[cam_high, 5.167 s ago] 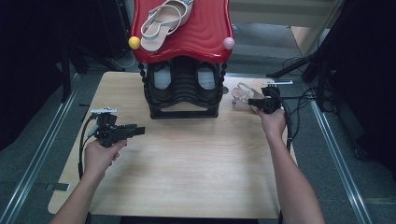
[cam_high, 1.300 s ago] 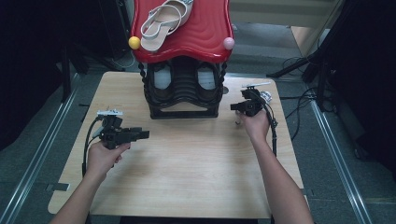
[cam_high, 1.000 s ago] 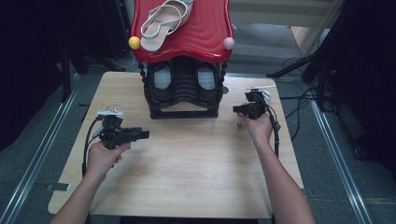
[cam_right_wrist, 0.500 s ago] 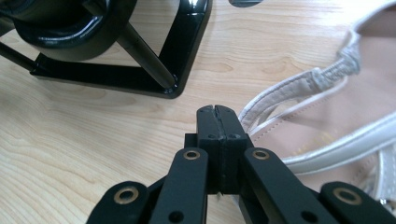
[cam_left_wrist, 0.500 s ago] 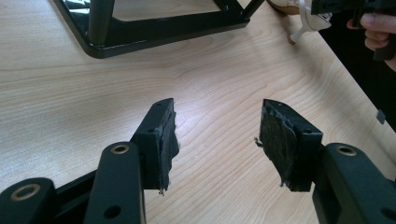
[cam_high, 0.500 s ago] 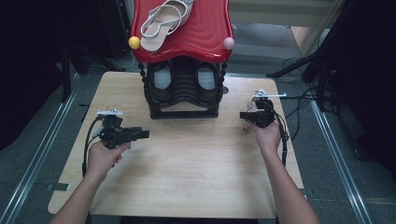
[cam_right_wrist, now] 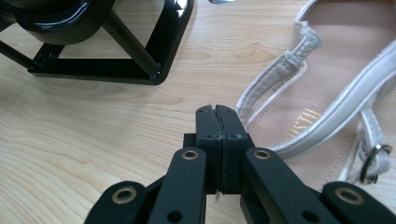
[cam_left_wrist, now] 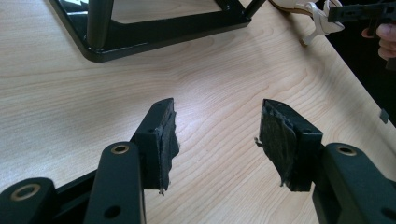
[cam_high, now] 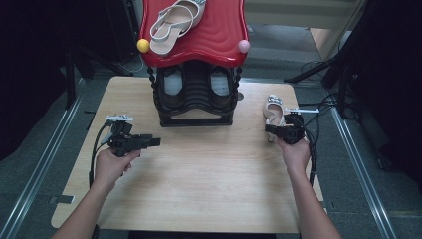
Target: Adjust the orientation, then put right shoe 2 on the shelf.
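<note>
Beige strappy leather sandal [cam_high: 274, 110] is lying right of the black shoe rack [cam_high: 195, 99], long axis pointing away; right gripper [cam_right_wrist: 217, 114] pressed together beside it, left gripper [cam_left_wrist: 217, 135] gaping.

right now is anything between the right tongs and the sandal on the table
Nothing visible stands between them. The right tongs are shut, with nothing held, and their tips sit right beside the strap of the sandal that lies flat on the table. The black shoe rack stands off to the side, not in the path.
</note>
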Motion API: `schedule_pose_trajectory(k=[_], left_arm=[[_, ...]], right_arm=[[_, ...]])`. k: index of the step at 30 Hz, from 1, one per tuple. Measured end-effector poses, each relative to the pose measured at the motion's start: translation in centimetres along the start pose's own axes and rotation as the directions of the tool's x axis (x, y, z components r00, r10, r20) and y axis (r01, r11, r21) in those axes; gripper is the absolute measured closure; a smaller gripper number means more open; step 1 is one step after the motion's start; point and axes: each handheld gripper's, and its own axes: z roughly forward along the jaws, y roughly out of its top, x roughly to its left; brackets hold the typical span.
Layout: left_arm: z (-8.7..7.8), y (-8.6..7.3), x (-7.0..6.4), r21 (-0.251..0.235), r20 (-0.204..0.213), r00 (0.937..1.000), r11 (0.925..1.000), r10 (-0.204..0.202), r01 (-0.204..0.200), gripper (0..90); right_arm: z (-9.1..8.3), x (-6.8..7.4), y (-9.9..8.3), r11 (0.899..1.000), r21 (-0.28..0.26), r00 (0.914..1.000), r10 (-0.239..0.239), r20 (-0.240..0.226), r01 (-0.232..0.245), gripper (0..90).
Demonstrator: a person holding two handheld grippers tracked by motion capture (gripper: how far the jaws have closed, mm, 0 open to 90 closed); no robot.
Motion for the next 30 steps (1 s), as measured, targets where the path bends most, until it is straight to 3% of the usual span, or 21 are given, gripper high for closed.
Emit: schedule_pose_trajectory(k=[12, 20, 30], left_arm=[[0.4, 0.5, 0.2, 0.008, -0.003, 1.0000, 0.9999, 0.009, -0.009, 45.8], [0.4, 0.5, 0.2, 0.011, -0.004, 0.9999, 0.9999, 0.011, -0.011, 45.7], [0.5, 0.4, 0.1, 0.025, -0.004, 0.9999, 0.9996, 0.016, -0.016, 45.5]], right_arm=[[-1.2, -1.0, -0.8, 1.000, -0.019, 0.9997, 0.007, 0.023, -0.006, 90.0], [-1.4, -0.1, -0.6, 0.999, -0.043, 1.0000, -0.002, -0.009, 0.001, 83.9], [-1.7, 0.2, 0.0, 0.997, -0.073, 0.9999, -0.009, -0.012, 0.008, 75.5]])
